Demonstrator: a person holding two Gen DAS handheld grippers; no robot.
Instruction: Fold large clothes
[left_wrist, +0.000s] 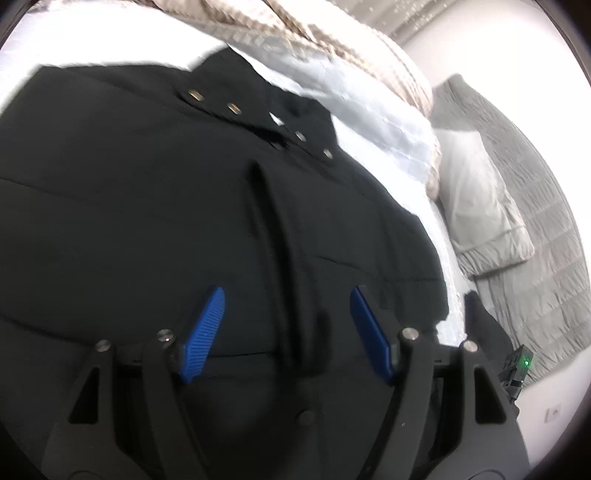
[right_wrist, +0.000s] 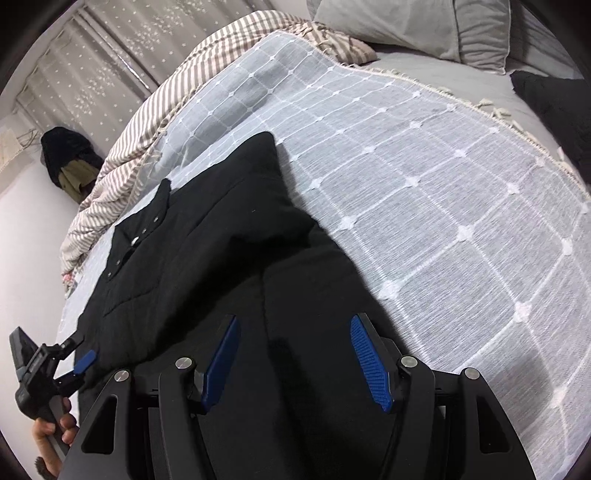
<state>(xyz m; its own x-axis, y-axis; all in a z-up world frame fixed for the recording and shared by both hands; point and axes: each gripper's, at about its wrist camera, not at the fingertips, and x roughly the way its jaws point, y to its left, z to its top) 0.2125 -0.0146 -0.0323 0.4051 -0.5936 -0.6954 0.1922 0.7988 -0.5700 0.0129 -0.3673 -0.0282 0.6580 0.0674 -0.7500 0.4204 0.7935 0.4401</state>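
A large black padded jacket (left_wrist: 184, 206) with brass snap buttons (left_wrist: 232, 109) at the collar lies spread flat on the bed. It also shows in the right wrist view (right_wrist: 221, 251). My left gripper (left_wrist: 288, 295) is open and empty just above the jacket's lower front. My right gripper (right_wrist: 295, 321) is open and empty above the jacket's side near its edge. In the right wrist view the left gripper (right_wrist: 79, 365) appears at the jacket's far edge, held by a hand.
The bed has a pale blue grid-patterned cover (right_wrist: 424, 177). A striped blanket (right_wrist: 140, 147) is bunched along its far side. Grey pillows (right_wrist: 424, 26) lie at the head. A dark cushion (right_wrist: 554, 103) sits at the right. Curtains (right_wrist: 110, 55) hang behind.
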